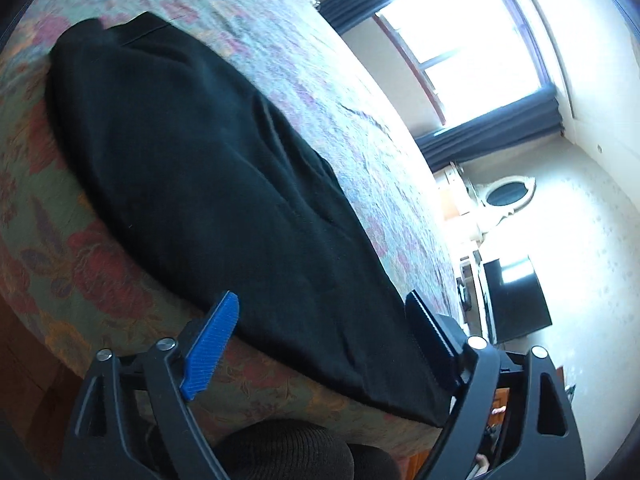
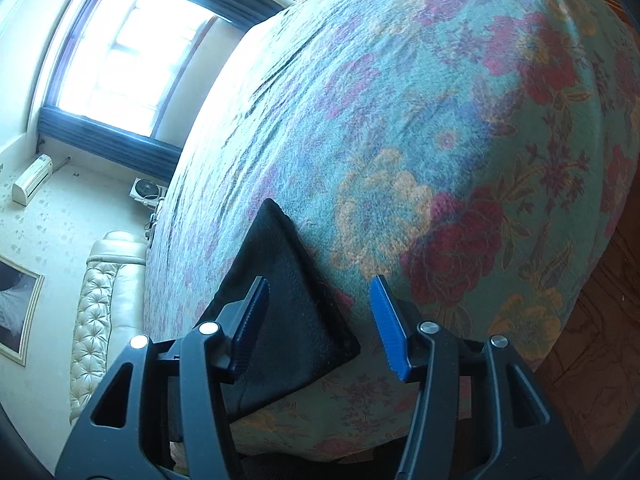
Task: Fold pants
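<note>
Black pants lie stretched out flat on a floral bedspread. In the left wrist view my left gripper is open, its blue pads straddling the near end of the pants at the bed's edge without gripping. In the right wrist view my right gripper is open, and a pointed corner of the black pants lies between and just ahead of its pads. Neither gripper holds any cloth.
The floral bedspread covers a wide bed. A wooden floor lies beside it. A bright window with dark curtains, a tufted cream headboard and a dark screen stand around the room.
</note>
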The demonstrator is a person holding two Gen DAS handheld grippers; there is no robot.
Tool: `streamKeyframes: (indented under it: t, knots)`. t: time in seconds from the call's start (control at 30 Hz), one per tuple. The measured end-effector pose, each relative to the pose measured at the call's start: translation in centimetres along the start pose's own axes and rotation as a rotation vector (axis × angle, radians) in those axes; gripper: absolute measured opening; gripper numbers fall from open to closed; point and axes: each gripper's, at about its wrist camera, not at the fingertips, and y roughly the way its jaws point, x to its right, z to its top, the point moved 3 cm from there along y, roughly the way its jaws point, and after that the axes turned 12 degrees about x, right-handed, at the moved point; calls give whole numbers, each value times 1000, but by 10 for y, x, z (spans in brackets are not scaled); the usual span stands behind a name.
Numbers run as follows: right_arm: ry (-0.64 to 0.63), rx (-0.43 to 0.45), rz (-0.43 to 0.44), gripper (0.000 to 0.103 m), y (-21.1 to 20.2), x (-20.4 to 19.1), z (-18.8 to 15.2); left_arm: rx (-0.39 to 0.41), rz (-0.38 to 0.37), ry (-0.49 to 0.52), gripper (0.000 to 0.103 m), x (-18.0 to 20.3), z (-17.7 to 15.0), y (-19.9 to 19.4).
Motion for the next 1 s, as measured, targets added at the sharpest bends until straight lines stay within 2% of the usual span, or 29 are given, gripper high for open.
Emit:
streamKeyframes:
  t: [0.13,0.23,0.3,0.4,0.57,0.67,0.77,0.87,0.9,0.93,0.97,1.0]
  knots:
    - [-35,-110,68,58,24,-5,10,-70,-36,180,87,29,-9,14]
    - [-89,-180,61,60,40,-8,10,-76,-52,238,87,40,-18,18]
    - [-91,-188,63,61,44,-6,11,-96,-68,217,87,39,-23,23]
    - [-73,-207,108,69,45,-5,14,-125,-58,158,87,30,-26,30]
    - [-43,-316,219,71,53,-8,13,-144,-58,80,87,20,-32,37]
    - [-89,-385,256,72,58,-13,8,-152,-63,82,87,22,-34,40]
    - [28,-397,313,73,62,-4,17,-163,-63,89,87,25,-37,44]
    - [24,-407,335,73,63,-4,18,-173,-64,89,87,26,-40,44]
    - [13,-410,331,71,64,-6,19,-176,-64,94,87,27,-41,46]
    - [0,-412,316,63,64,-6,20,-178,-63,101,87,28,-41,48]
    - [-25,-407,286,47,67,-9,21,-181,-63,107,87,30,-42,49]
    - [-60,-400,250,36,67,-10,21,-185,-62,113,87,31,-43,50]
